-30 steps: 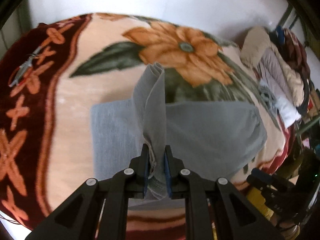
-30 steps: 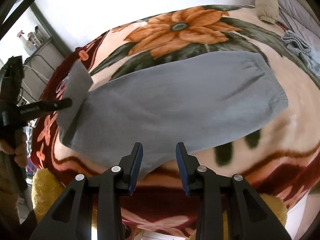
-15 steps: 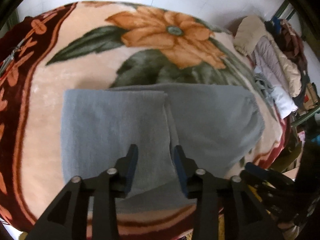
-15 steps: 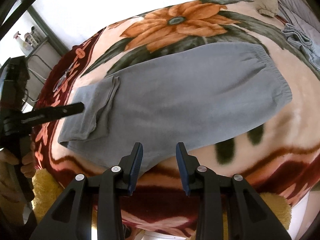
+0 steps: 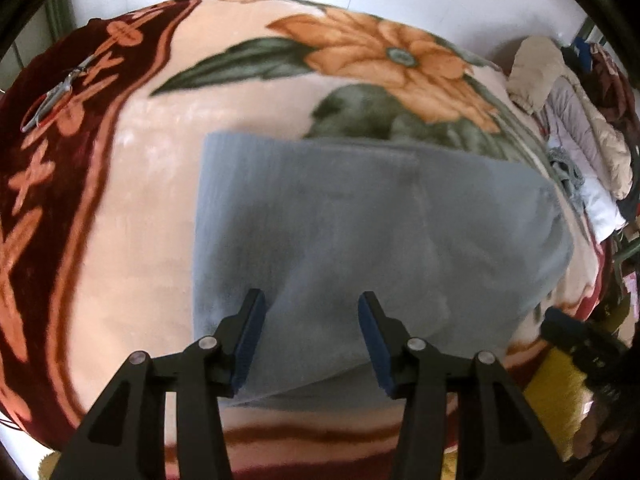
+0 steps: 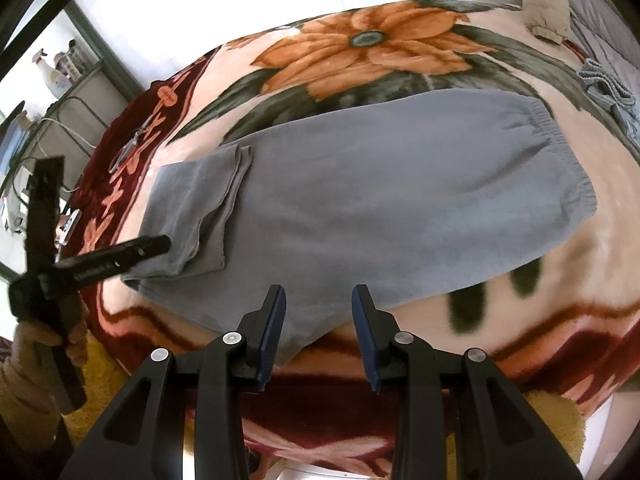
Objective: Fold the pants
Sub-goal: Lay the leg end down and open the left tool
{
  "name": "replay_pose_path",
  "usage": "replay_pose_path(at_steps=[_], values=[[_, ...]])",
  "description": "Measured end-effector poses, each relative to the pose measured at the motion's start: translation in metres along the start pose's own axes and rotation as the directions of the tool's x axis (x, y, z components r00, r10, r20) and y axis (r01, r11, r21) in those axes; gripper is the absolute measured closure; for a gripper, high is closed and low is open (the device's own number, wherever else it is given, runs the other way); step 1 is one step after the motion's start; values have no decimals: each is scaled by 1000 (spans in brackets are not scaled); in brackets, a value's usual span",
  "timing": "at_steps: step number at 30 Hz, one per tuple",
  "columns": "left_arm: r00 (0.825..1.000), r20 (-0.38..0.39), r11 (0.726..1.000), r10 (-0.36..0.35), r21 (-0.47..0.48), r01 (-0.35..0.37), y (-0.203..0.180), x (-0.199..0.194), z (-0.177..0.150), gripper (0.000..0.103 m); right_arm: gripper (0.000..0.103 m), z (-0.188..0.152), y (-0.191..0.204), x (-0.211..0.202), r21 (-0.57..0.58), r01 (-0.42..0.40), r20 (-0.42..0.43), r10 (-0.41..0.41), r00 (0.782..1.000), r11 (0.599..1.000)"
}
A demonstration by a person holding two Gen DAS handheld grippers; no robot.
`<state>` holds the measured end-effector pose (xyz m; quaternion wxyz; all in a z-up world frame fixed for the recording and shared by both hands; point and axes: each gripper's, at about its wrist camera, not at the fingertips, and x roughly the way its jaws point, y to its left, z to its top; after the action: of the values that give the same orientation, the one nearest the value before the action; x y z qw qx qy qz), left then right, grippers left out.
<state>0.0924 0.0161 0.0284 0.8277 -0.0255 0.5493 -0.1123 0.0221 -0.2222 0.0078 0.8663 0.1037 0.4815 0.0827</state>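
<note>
Cuff end now folded over pants (image 6: pixel 400 208), waistband pointing right

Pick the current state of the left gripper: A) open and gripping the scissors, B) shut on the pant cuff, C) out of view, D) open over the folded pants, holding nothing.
D: the left gripper has its jaws spread wide above the grey pants, with no cloth between its fingers.

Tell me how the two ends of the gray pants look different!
The leg end is folded back over the pants, doubled and flat; the waist end lies in one layer. The waist end has a gathered elastic band; the leg end has plain hemmed edges. Both are the same gray and rest on the flowery blanket.
</note>
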Motion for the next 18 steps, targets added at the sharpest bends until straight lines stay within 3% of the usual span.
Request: replay_pose_path(at_steps=[8,11,18], values=[[1000,28,1000,2,14,-2,-5,-4,-5,52,68,6,-20,-5,5,59,7,-59,998,998],[998,48,999,-44,5,44,-14,-10,-4,52,68,14,-51,-22,72,112,45,-116,992,991],[999,19,998,-40,49,39,-46,6,-8,52,59,18,-131,-49,300,172,88,-206,975,938]])
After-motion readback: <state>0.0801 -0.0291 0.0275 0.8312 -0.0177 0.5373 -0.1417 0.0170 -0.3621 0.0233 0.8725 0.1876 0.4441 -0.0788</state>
